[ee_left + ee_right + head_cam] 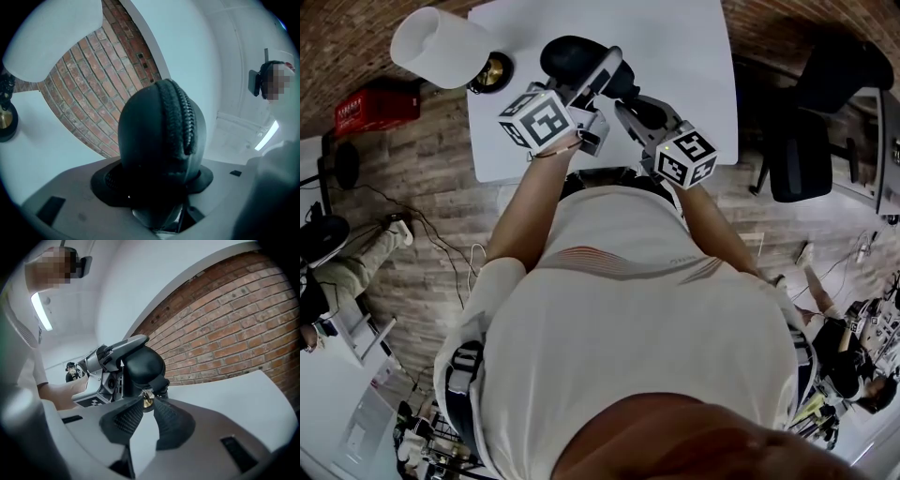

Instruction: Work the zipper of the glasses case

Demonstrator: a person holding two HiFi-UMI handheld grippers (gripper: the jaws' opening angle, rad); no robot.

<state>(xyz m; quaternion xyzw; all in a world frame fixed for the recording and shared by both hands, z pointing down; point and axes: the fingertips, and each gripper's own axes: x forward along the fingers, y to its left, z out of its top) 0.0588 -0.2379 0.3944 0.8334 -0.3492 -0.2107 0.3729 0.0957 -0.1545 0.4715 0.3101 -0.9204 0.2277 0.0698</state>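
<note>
Up in mid-air, the glasses case [161,136] is clamped in the left gripper [157,183], its brass zipper pull [147,401] pinched by the right gripper [146,408], white counter [675,56] beyond. Grab looks done; next I'd guess a steady drag along the teeth.

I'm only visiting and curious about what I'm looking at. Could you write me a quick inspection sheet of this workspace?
Surface: white table.
Job's things: black glasses case, with a brass zipper pull at its end.
Clutter: table lamp with a white shade, on the table's corner.
Grippers: left claw clamps the glasses case; right claw pinches the zipper pull.
Cables: thin cables on the floor.
Surroundings: brick wall, black office chair, red box on the floor, another person nearby.
</note>
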